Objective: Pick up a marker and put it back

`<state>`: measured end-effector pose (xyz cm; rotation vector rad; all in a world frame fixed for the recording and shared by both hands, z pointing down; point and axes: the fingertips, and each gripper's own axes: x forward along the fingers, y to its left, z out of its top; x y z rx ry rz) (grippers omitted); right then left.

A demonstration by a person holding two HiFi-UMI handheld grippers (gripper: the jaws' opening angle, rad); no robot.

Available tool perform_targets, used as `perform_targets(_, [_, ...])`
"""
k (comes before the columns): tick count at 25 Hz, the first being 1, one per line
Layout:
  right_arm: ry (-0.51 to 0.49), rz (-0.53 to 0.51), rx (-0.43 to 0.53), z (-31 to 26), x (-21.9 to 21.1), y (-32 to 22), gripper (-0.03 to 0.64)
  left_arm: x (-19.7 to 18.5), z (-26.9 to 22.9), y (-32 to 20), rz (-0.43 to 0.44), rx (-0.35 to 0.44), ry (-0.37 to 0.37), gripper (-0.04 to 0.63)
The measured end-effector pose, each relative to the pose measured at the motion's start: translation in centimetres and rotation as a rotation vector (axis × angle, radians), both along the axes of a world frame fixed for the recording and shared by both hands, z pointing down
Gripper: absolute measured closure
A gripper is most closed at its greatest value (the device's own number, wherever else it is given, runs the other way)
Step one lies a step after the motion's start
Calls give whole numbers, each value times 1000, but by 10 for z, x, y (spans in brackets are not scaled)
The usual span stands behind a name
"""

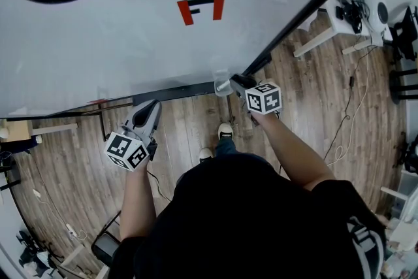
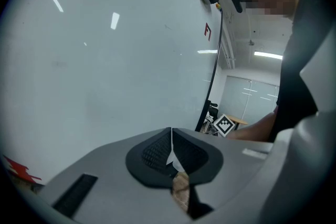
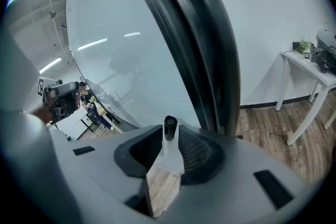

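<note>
While the person stands facing the whiteboard (image 1: pixel 117 36), the right tool (image 3: pixel 167 148) pinches a marker (image 3: pixel 170 124) between its jaws. The marker has a white body and a black cap, and the cap end points away from the tool. This tool sits at the lower corner of the whiteboard, just beside the black frame (image 3: pixel 202 44). The left tool (image 2: pixel 171 140) has its jaws pressed together with nothing between them. It hangs below the board's lower edge, over the wooden floor (image 1: pixel 189 127), well apart from the right tool.
</note>
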<state>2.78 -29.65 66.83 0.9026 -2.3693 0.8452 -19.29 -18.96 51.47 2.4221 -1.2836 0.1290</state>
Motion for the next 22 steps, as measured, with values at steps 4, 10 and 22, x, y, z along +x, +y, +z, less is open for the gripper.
perform_targets(4, [-3,5,1,0,-1,-1,528,1,1,0,6,-3,3,580])
perform_targets(10, [3,6,4,0,-1,-3,531,-2,2,0,7,-3,5,580])
perform_targets(22, [9,13,25,-5,-1,-2,546,-3,0,3,13,-6,5,580])
